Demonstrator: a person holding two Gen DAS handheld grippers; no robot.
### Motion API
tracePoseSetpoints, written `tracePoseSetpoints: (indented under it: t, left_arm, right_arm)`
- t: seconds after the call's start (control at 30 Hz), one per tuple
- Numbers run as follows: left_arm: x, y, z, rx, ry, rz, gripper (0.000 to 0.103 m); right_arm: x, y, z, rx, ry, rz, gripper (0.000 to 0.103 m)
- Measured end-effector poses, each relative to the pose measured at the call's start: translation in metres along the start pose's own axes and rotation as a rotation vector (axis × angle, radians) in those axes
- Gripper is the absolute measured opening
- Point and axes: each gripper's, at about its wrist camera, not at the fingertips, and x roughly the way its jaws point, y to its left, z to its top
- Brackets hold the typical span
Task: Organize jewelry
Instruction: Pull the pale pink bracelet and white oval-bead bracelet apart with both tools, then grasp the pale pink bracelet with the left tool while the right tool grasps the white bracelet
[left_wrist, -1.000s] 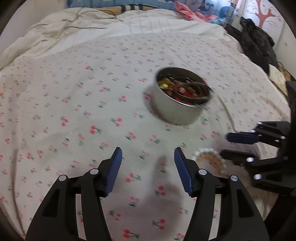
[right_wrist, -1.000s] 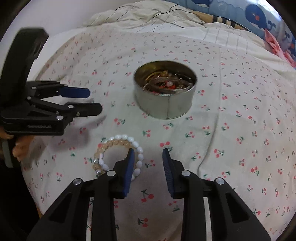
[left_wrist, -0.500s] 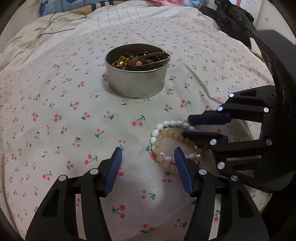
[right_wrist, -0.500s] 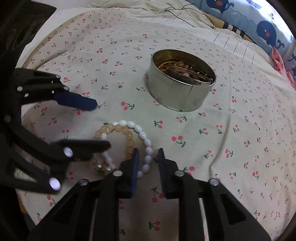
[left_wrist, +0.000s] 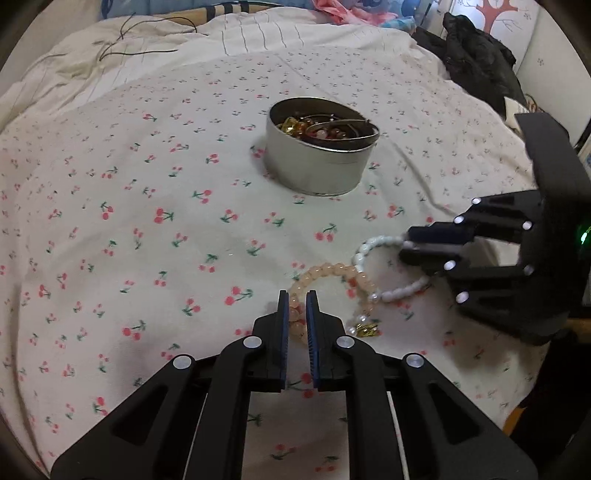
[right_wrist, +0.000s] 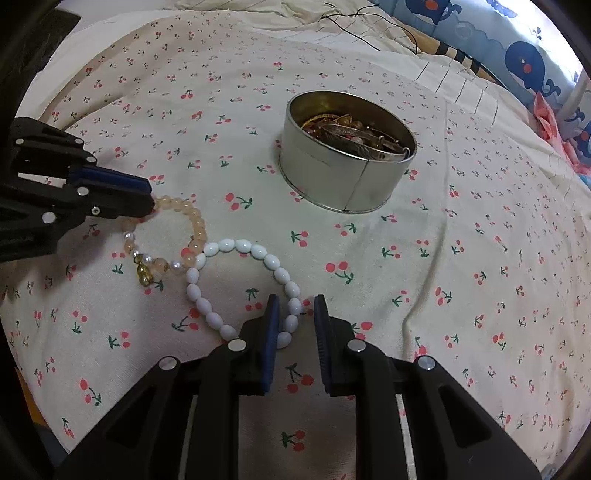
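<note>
Both bracelets lay on the cherry-print bedsheet (right_wrist: 461, 236), in front of the round metal tin (right_wrist: 347, 177).

Left gripper (left_wrist: 296, 306): jaws nearly closed, clenched on the near arc of the peach bead bracelet (left_wrist: 332, 273), beads visible between the blue pads. In the right wrist view the same gripper (right_wrist: 147, 195) met this bracelet (right_wrist: 195, 225) at its far left arc. Bracelet flat on the sheet; small pearl beads and a gold charm (right_wrist: 143, 275) hung at its lower side.

Right gripper (right_wrist: 294, 314): jaws part-way apart, straddling the near arc of the white bead bracelet (right_wrist: 266, 258). The left pad seemed to touch the beads; a gap remained on the right side, so grip not closed. In the left wrist view this gripper (left_wrist: 406, 249) sat at the right end of the white bracelet (left_wrist: 365, 251); I could not tell the jaw gap from that angle.

The two bracelets touched where the white one met the peach one's right side.

Tin: upright, open, holding gold and silver bangles (right_wrist: 362, 142) and mixed beads. Apart from both bracelets, farther along the sheet.

Background: black cord (left_wrist: 129, 48) on the cream quilt (left_wrist: 110, 77), dark clothing (left_wrist: 476, 62) at far right.
</note>
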Motion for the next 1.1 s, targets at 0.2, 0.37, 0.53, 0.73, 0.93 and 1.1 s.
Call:
tracePoseSetpoints:
  t: [0.2, 0.37, 0.53, 0.73, 0.93, 1.1]
  left_arm:
    - [0.02, -0.009, 0.001, 0.003, 0.046, 0.032, 0.03]
    - [0.016, -0.013, -0.001, 0.051, 0.038, 0.053, 0.007]
    - [-0.006, 0.003, 0.004, 0.01, -0.036, 0.104, 0.007]
    - [-0.009, 0.019, 0.009, -0.029, -0.058, 0.117, 0.007]
    - [0.001, 0.022, 0.008, -0.041, -0.016, 0.133, 0.027]
    - [0.005, 0.028, 0.008, -0.077, -0.016, 0.148, 0.05]
  right_arm:
    - [0.0, 0.003, 0.0, -0.008, -0.006, -0.008, 0.019]
    - [-0.005, 0.007, -0.001, 0.016, -0.03, 0.028, 0.008]
    - [-0.022, -0.018, 0.001, 0.135, -0.096, 0.036, 0.008]
    - [-0.017, -0.039, -0.005, 0.202, -0.072, 0.005, 0.008]
    - [-0.015, -0.04, -0.007, 0.205, -0.072, 0.011, 0.052]
    - [-0.012, -0.037, -0.007, 0.197, -0.067, 0.027, 0.054]
